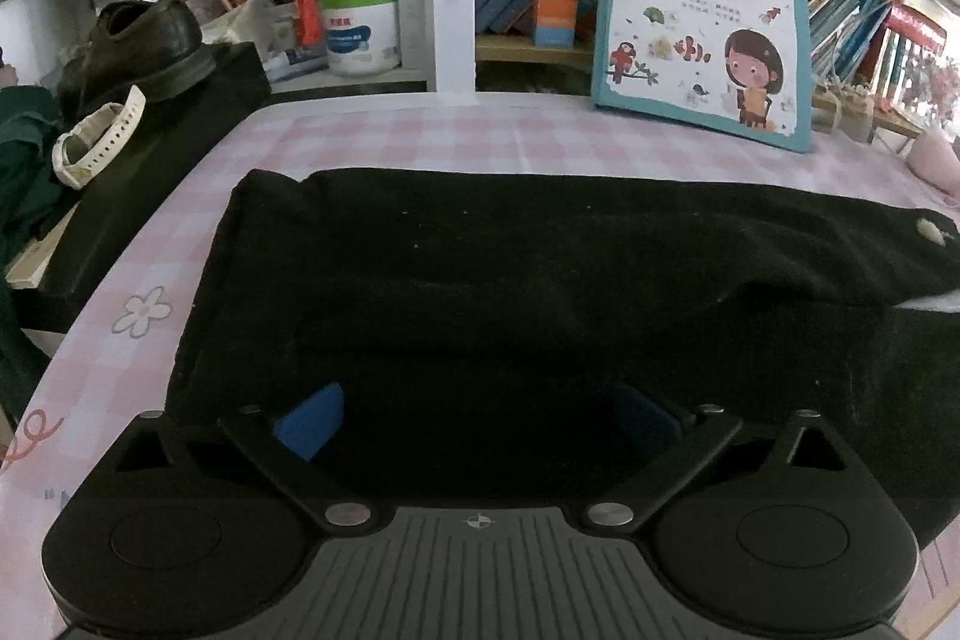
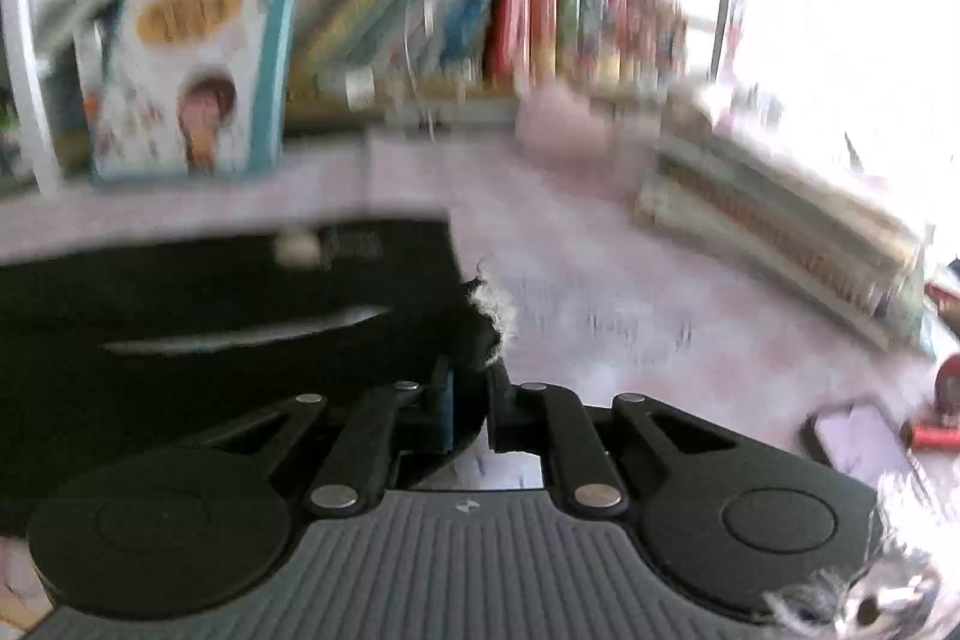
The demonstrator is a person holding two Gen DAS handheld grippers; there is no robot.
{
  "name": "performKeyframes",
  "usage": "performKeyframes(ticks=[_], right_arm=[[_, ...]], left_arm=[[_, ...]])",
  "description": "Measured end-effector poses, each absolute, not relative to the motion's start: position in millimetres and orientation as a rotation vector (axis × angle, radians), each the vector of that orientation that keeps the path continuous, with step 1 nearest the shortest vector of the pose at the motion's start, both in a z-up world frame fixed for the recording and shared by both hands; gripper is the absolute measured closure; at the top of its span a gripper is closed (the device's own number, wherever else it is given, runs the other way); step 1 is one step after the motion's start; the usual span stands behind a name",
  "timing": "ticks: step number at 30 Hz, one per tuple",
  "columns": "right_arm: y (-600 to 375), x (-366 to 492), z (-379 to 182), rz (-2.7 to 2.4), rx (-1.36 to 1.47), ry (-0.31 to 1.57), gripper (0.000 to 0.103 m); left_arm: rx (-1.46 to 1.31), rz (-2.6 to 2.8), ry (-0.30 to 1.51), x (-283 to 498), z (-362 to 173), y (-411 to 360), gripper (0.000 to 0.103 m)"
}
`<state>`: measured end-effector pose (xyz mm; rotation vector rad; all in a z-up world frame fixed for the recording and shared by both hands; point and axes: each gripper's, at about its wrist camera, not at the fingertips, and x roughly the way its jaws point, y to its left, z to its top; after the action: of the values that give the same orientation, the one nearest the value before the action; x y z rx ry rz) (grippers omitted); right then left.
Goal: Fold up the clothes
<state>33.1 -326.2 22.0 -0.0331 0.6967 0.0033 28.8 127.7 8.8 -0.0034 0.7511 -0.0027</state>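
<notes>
Tablecloth (image 1: 384, 142), pink-checked with a flower print, covered the desk, and on it the black garment (image 1: 510, 280) lay spread wide, partly folded, its upper layer lapped over the lower one and a pale button near its right end. In the right wrist view, which was blurred, the same garment (image 2: 210, 316) filled the left half of the cloth (image 2: 630, 292), with a frayed, fuzzy pale lining showing at its near right corner. A children's picture book (image 1: 702, 16) leaned against the shelf behind the garment, well apart from it. At the left edge a black box (image 1: 156, 160) carried a dark leather shoe (image 1: 144, 40) and a white watch band (image 1: 96, 139). A stack of books (image 2: 780, 220) lay at the right of the desk, and a phone (image 2: 852, 442) rested near it.

The left gripper (image 1: 480, 424) hovered over the near part of the garment with its blue-padded fingers (image 1: 312, 424) spread wide, nothing between them. The right gripper (image 2: 471, 400) had its jaws drawn close together, pinching the garment's near right corner beside the frayed lining.
</notes>
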Motion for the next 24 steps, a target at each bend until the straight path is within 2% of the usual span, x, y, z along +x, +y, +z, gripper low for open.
performKeyframes(ticks=[1,3,4,6,9,15,22,24], right_arm=[[-327,34,16,0.0,-0.032,0.712,0.091],[-324,31,15,-0.046,-0.059,0.677,0.071],[-321,29,17,-0.07,-0.075,0.656,0.057],[-315,23,26,-0.055,-0.076,0.589,0.054],[-300,17,37,0.037,-0.081,0.536,0.045],[-262,14,39,0.274,-0.027,0.539,0.041],[-235,-2,24,0.368,-0.063,0.542,0.019],[-232,-7,19,0.377,-0.076,0.544,0.018]], left_arm=[[-0.005,-0.005,0.75,28,9,128,0.003],[-0.005,-0.007,0.749,28,9,129,0.003],[-0.003,-0.006,0.75,27,10,129,0.003],[-0.008,-0.003,0.746,26,12,130,0.003],[-0.034,0.002,0.722,23,18,131,0.003],[-0.059,-0.031,0.661,10,28,128,0.003],[-0.056,-0.035,0.648,-9,19,125,0.003],[-0.055,-0.036,0.644,-14,17,124,0.003]])
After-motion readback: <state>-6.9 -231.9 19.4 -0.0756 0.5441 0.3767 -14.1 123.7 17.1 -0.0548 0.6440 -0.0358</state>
